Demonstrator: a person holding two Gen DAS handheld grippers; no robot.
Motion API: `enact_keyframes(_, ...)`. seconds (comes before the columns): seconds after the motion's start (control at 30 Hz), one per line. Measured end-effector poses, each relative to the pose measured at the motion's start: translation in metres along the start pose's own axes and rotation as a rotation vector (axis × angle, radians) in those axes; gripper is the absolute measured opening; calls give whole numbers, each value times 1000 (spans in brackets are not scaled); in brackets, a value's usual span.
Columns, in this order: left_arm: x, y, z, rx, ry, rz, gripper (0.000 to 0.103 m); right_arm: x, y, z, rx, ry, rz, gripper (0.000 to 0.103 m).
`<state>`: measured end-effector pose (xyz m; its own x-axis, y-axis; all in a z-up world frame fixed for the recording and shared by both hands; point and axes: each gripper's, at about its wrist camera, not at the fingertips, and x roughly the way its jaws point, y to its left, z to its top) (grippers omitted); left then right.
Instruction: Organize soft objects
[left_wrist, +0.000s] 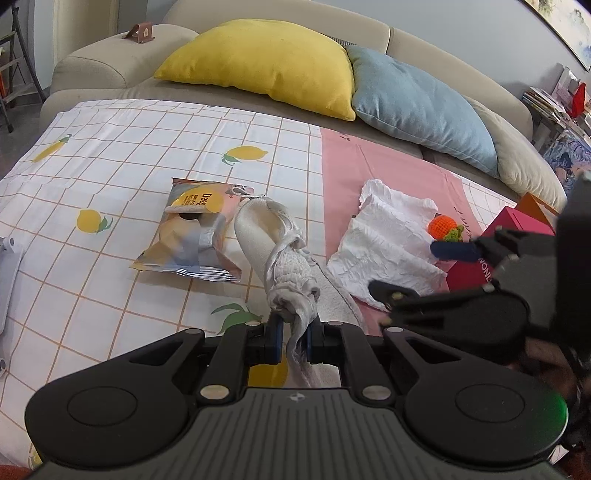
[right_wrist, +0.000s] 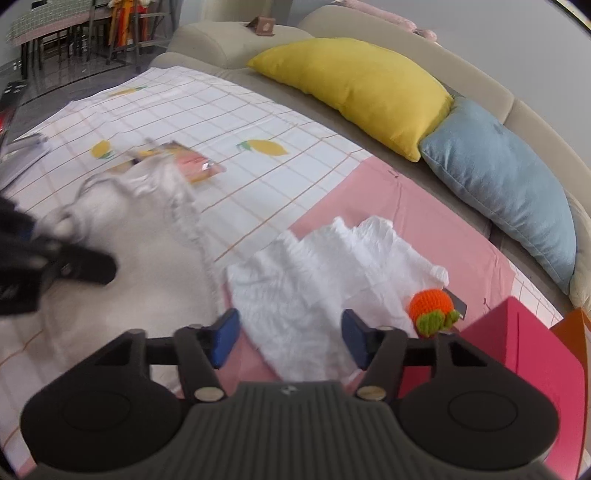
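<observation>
Left gripper (left_wrist: 293, 341) is clamped on the lace end of the shoe (left_wrist: 284, 254), blue pads pinching the bunched laces, so the grip is on the one bit thin enough to fit between them; heel points away and the sole looks to drag on the sheet (left_wrist: 122, 147), probably a pull or lift to relocate it. Right gripper (right_wrist: 290, 338) has its jaws spread wide with nothing between them, hovering low over the near edge of the cloth (right_wrist: 317, 269), likely lining up a pinch. Cloth lies crumpled on the pink mat (right_wrist: 436, 221), just right of the shoe. Knitted orange (right_wrist: 430, 304) sits at the cloth's right edge, next to the red box (right_wrist: 532, 354), which might be the drop spot, can't confirm. Snack bag (left_wrist: 192, 236) lies flat beyond, touching the shoe's heel. Farthest back, yellow pillow (left_wrist: 266, 62) and blue pillow (left_wrist: 417, 107) lean on the sofa (left_wrist: 107, 59) backrest, already tidy.
</observation>
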<state>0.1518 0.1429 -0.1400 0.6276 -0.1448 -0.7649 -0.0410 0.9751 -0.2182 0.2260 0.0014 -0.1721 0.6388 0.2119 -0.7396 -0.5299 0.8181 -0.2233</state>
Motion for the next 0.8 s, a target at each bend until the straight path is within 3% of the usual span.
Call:
enact_keyframes(0.13,2,1,-3,1,8,-6,12,18,-3,9,-15,2,-22,80)
enact_keyframes(0.3,5,1,-3,2,15,-12,12,37,-9,20,-9,13,-41,96)
enact_keyframes(0.4,6,1,-3,2,19,-14,12,54,-7,22,-5,97,-16,96)
enact_keyframes(0.47,8,1,-3,2,21,-15,12,55,-9,20,30,92,0,95)
enact_keyframes(0.53,9,1,-4,0,23,-16,12,58,-20,18,123,115,59,90)
enact_keyframes(0.6,10,1,-4,-4,28,-20,12,61,-34,16,237,145,142,79)
enact_keyframes(0.67,10,0,-4,-3,29,-22,12,59,-33,15,236,142,145,74)
enact_keyframes(0.73,9,-2,-4,5,25,-22,12,55,-26,17,206,128,168,60)
enact_keyframes(0.8,7,-4,-4,10,18,-23,12,52,-21,21,183,133,180,31)
